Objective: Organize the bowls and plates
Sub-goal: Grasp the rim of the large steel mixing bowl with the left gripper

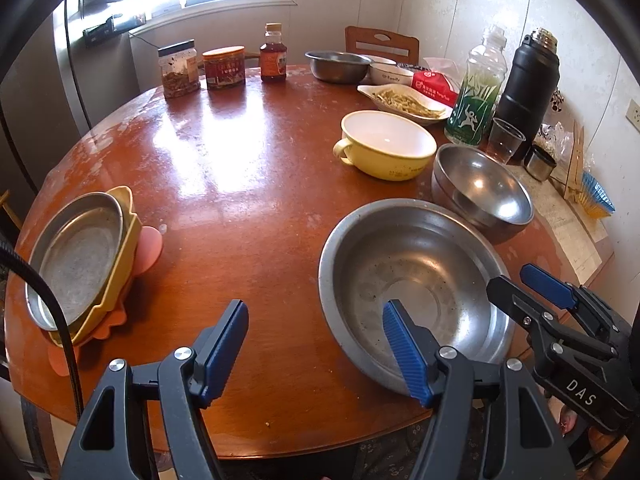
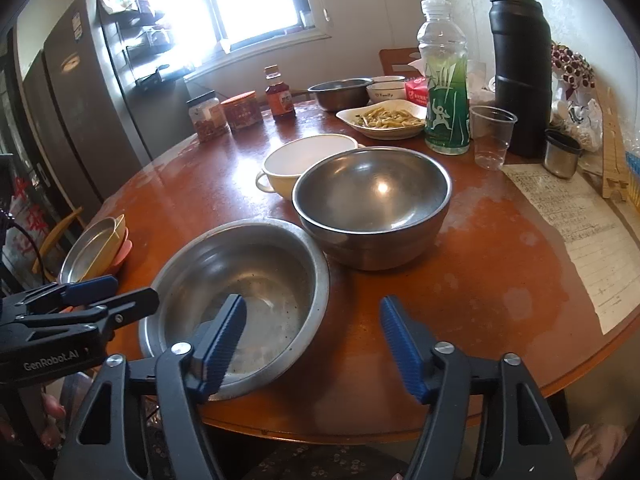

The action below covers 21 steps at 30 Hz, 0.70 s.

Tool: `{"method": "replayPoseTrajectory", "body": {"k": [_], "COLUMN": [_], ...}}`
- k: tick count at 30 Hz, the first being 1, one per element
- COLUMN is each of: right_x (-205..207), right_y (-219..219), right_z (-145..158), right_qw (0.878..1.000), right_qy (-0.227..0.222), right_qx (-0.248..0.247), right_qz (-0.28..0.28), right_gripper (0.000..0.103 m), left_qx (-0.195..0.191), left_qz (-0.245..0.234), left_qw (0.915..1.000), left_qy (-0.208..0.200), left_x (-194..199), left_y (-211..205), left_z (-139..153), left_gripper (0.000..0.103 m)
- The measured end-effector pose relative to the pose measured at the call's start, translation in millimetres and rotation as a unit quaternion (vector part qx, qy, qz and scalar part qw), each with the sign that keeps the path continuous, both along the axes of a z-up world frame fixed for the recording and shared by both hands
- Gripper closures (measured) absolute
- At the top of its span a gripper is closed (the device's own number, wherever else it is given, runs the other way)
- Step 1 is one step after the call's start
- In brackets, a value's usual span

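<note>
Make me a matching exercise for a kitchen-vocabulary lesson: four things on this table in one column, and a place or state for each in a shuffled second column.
Things:
1. wide steel basin
2. yellow handled bowl
3. white dish
4. clear plastic cup

Descriptions:
A. holds pale strips of food
B. empty, beside the black flask
C. at the near table edge, one finger of each gripper over it
D. white inside, behind the stacked steel bowls

Pairs: 1-C, 2-D, 3-A, 4-B

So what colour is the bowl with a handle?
Pale yellow outside, white inside; the left wrist view shows it best.
</note>
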State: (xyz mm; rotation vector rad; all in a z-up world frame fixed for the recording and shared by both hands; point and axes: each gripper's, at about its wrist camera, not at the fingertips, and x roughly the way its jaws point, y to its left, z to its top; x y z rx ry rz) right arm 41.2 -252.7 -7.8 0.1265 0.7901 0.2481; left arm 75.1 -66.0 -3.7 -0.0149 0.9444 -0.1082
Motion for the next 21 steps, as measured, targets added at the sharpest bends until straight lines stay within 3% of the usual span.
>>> {"method": "replayPoseTrajectory", "body": {"k": [6,10,14,17,21], "right_x": [4.9,8.9,10.0,10.6,11.0], "right_y": [1.5,4.5,7.6,10.7,14.3], "right_z": [-5.9,-10.6,-12.1,-12.4,-12.6], "right_qw": [1.0,1.0,1.0,1.0,1.0], "right_qy": [0.005,0.01,0.006,0.004,0.003], "right_qx": [0.004,0.004,0.009,0.003,0.001], "right_qz": [0.007,0.012,0.022,0.023,0.027], "right_gripper": [0.058,0.065,0.071,0.072,0.073], "left_qx": [0.021,0.008,-0.025,-0.026,-0.039], "left_qz": [0.005,-0.001,-0.017,-0.024,-0.033], "left_qw": [0.9997,0.9999,0.9993,0.9991,0.9982], "left_qy": [0.009,0.011,0.021,0.024,0.03], "left_x": [10.8,15.9,19.5,19.9,19.4], "left_y": [-6.9,-7.2,-5.6,-9.1,-9.0], "left_z": [-11.1,-15.6,-20.7,-23.6,-27.7], "left_gripper": [0.034,0.034,0.048,0.059,0.066]}}
